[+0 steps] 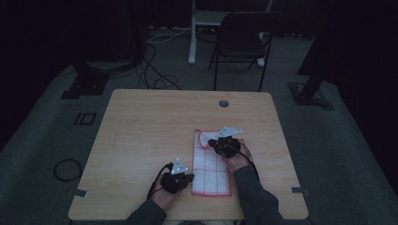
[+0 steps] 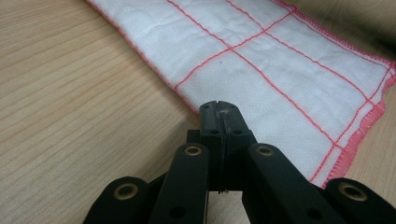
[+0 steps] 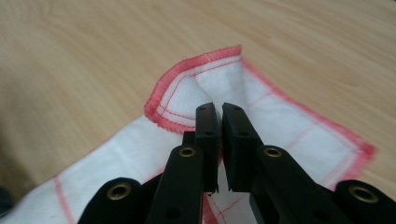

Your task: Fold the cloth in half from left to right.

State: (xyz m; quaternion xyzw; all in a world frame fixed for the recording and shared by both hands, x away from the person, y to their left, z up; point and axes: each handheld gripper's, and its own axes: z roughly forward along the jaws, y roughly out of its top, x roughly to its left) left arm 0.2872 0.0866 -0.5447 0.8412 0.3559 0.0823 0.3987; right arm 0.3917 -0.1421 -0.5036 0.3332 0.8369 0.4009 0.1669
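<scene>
A white cloth (image 1: 211, 169) with a red grid and red hem lies on the right half of the wooden table (image 1: 145, 126). My right gripper (image 1: 214, 142) is over the cloth's far end. In the right gripper view a raised crease of the cloth (image 3: 289, 126) runs into the jaw tips of the right gripper (image 3: 218, 109), which stand almost together, pinching it. The far corner curls over. My left gripper (image 1: 188, 179) rests at the cloth's near left edge. The left gripper (image 2: 218, 106) is shut, its tip touching the edge of the flat cloth (image 2: 280, 70), with nothing seen between the jaws.
A round cable hole (image 1: 224, 103) sits near the table's far edge. Beyond the table stand a black folding chair (image 1: 244, 40) and a white stand. Cables lie on the dark floor, and a coil (image 1: 67, 168) lies to the left.
</scene>
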